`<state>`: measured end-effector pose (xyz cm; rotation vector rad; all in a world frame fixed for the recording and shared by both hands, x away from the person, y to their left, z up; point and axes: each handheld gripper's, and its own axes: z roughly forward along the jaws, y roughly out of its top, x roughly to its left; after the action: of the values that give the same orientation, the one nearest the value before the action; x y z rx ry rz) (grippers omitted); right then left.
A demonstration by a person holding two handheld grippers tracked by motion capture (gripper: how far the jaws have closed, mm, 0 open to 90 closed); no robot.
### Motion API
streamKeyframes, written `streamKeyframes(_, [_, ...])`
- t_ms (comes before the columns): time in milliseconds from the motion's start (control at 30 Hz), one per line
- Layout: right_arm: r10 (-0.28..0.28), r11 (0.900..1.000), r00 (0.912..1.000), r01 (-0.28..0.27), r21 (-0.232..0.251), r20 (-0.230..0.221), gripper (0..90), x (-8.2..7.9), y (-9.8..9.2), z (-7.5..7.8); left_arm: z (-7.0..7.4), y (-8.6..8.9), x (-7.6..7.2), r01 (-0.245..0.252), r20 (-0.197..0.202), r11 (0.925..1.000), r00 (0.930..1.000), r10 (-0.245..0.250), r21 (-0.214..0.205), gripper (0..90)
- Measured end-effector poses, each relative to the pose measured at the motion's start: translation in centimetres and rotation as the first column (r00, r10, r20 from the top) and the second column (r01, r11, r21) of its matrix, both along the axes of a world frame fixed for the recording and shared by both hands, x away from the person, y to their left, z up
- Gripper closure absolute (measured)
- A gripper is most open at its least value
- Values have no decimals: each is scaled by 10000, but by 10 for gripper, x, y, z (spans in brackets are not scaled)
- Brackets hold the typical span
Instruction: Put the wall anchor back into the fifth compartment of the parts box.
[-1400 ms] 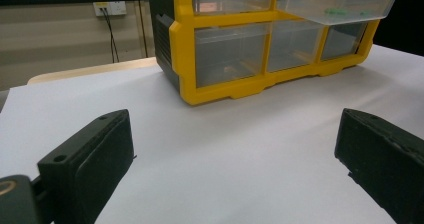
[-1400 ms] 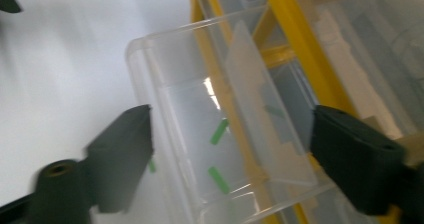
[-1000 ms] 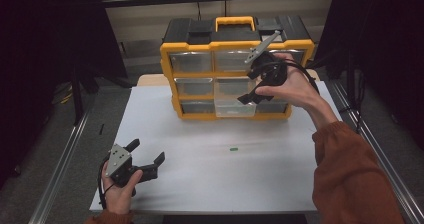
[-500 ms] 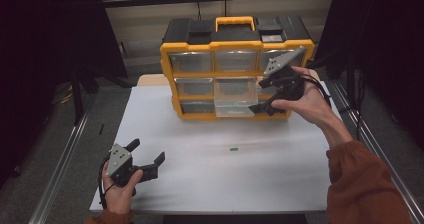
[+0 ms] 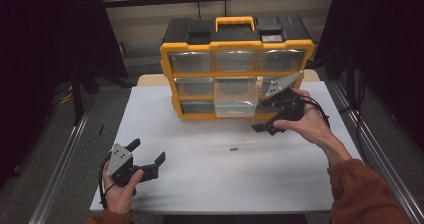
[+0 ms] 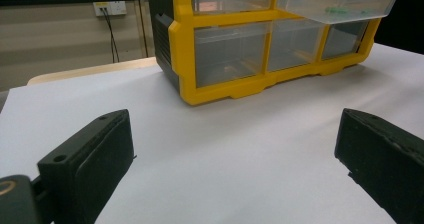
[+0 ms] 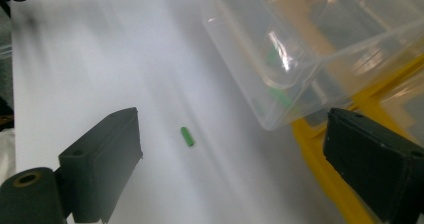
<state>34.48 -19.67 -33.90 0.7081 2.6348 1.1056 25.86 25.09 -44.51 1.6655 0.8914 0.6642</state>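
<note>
Overhead, a yellow drawer cabinet is seen at the back of the worktop, its middle drawer pulled out, presumably for filling; a small green piece lies in front. The left gripper is rested near the front edge, jaws wide and empty. From the left gripper view, green bits are seen in the drawer. In the right gripper view, the right gripper is held with spread, empty jaws framing the piece, seemingly for a pickup.

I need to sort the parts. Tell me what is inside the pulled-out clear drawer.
The open drawer holds a few small green pieces, seen through its clear wall. Glare and blur hide how many, and its back part cannot be seen.
</note>
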Motion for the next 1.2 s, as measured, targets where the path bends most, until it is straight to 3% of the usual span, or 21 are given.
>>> streamKeyframes(133, [9,9999,9999,-7,165,-144,79,-4,2,-12,-1,0,0,12,-3,9999,10000,-12,-110,24])
streamKeyframes(167, [126,9996,9994,-117,252,-331,79,-6,4,-21,0,0,0,-60,32,10000,10000,60,73,24])
streamKeyframes(267, [198,9996,9987,-187,226,-467,79,-7,7,-30,0,1,0,12,15,10000,10000,-12,87,24])
streamKeyframes(300, [233,9995,9984,-223,212,-518,78,-8,9,-34,0,0,0,14,-34,10000,10000,-14,-89,24])
streamKeyframes(533, [527,9985,9942,-508,223,-935,73,-13,22,-62,0,0,0,16,34,10000,10000,-16,33,24])
streamKeyframes(600, [461,9989,9934,-450,128,-1047,67,-12,25,-67,0,0,-1,-20,3,10000,10000,20,-2,24])
streamKeyframes(667, [634,9979,9914,-619,168,-1148,80,-12,28,-72,1,1,-1,-24,35,9999,10000,24,149,24])
streamKeyframes(933, [1219,9920,9787,-1256,-122,-1655,120,-12,48,-94,0,1,-1,41,79,10000,10000,-41,54,24])
streamKeyframes(1000, [843,9951,9828,-915,-366,-1645,133,-12,53,-96,0,1,-1,43,73,10000,10000,-43,24,24])
streamKeyframes(1100, [1149,9921,9761,-1221,-282,-1845,123,-9,55,-100,0,1,-1,40,39,10000,10000,-40,-24,24])
streamKeyframes(1200, [1548,9858,9720,-1638,-375,-1768,98,-7,59,-105,0,0,-1,3,11,10000,10000,-4,37,24])
